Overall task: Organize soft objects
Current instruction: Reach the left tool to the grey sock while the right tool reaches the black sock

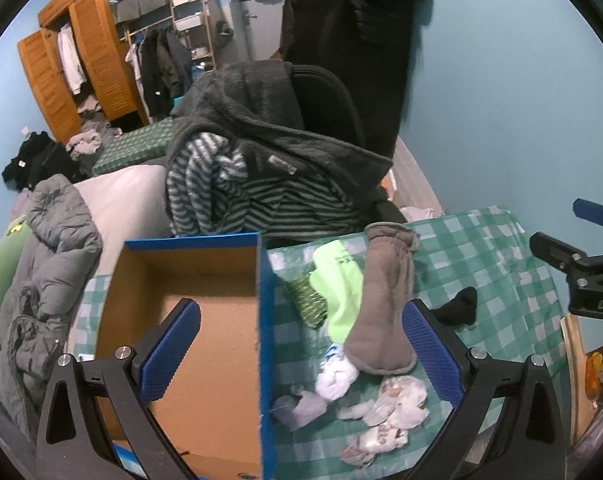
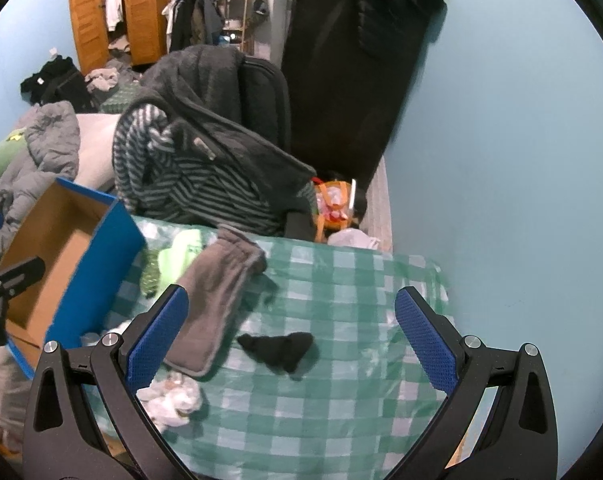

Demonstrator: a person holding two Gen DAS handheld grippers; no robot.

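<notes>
Your left tool [image 1: 301, 340] is spread wide, straddling the blue wall of the cardboard box [image 1: 261, 320] on the bench [image 1: 481, 248]. Your right tool [image 2: 291, 324] is wide too, above the black sock [image 2: 279, 350]. The grey mitten [image 2: 217, 300] lies beside it, with white socks [image 2: 171, 398] nearer the box.

Grey mitten [image 2: 217, 300] flat on checked cloth, black sock [image 2: 279, 350] crumpled beside it, blue box [image 1: 189, 320] open.

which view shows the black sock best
The right wrist view: the black sock lies whole on the checked cloth, between the open fingers. In the left wrist view it is partly hidden behind a finger.
</notes>
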